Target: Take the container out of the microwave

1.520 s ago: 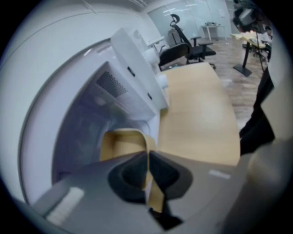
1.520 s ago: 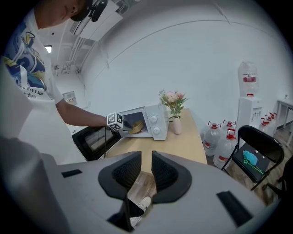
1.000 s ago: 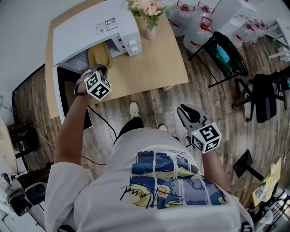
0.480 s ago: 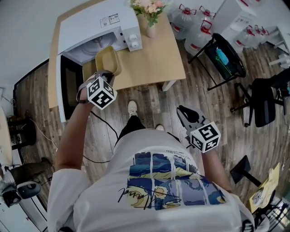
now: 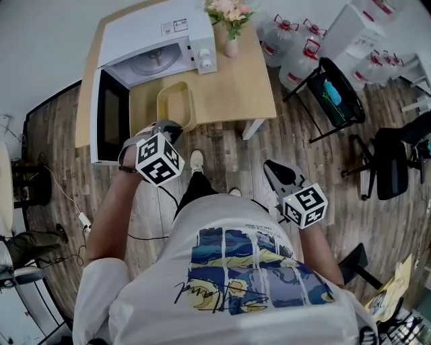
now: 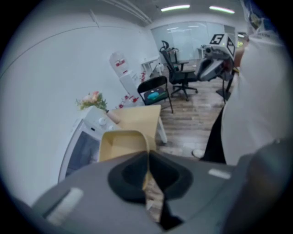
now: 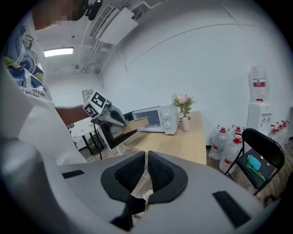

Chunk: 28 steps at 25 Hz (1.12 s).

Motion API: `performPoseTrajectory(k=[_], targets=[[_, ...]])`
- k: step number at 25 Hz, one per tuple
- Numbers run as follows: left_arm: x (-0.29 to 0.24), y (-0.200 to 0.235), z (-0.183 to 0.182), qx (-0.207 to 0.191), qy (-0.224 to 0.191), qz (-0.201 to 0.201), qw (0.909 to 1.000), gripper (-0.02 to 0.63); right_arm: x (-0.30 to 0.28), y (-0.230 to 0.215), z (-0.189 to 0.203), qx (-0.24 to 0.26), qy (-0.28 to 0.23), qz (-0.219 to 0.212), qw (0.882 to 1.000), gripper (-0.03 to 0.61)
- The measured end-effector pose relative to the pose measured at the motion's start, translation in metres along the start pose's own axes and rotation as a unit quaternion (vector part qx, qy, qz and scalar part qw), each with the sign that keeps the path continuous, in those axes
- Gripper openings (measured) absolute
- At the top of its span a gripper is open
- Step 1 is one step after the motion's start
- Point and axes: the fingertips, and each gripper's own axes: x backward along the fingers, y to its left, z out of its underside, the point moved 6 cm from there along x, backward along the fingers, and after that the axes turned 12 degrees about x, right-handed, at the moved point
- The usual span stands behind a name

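Observation:
A shallow beige container (image 5: 176,104) hangs over the front part of the wooden table (image 5: 236,87), outside the white microwave (image 5: 161,40). The microwave's door (image 5: 110,114) stands swung open to the left. My left gripper (image 5: 166,130) is shut on the container's near rim; in the left gripper view the container (image 6: 120,142) sticks out ahead of the left gripper (image 6: 147,161), whose jaws pinch its wall. My right gripper (image 5: 278,172) is held low by the person's right side, away from the table, shut with nothing between its jaws (image 7: 147,157).
A vase of flowers (image 5: 230,20) stands on the table right of the microwave. Water jugs (image 5: 293,40), a black folding chair (image 5: 337,87) and an office chair (image 5: 394,151) stand on the wooden floor to the right. A cable (image 5: 145,182) trails under the table.
My left gripper has drawn the container out of the microwave cavity and toward the person, over the table's front. The right gripper has stayed in place.

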Motion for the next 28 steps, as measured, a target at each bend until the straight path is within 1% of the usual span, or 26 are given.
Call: performPoseTrajectory(k=[5,11,18,28], targets=[[0.019,-0.030,-0.003,0.000,-0.006,0.012,0.9999,0.018,0.005,0.005,0.001,0.009,-0.003,-0.010,1.000,0.018],[0.034,-0.049,-0.002,0.000,-0.011,0.021,0.9997,0.018,0.006,0.010,-0.004,0.020,-0.009,-0.018,1.000,0.014],[0.044,-0.052,-0.004,-0.007,-0.008,0.020,0.9997,0.018,0.003,0.015,-0.006,0.026,-0.010,-0.032,0.999,0.011],[0.043,-0.049,-0.009,-0.015,-0.002,0.024,0.9996,0.017,-0.004,0.012,-0.010,0.031,-0.012,-0.041,0.999,0.008]])
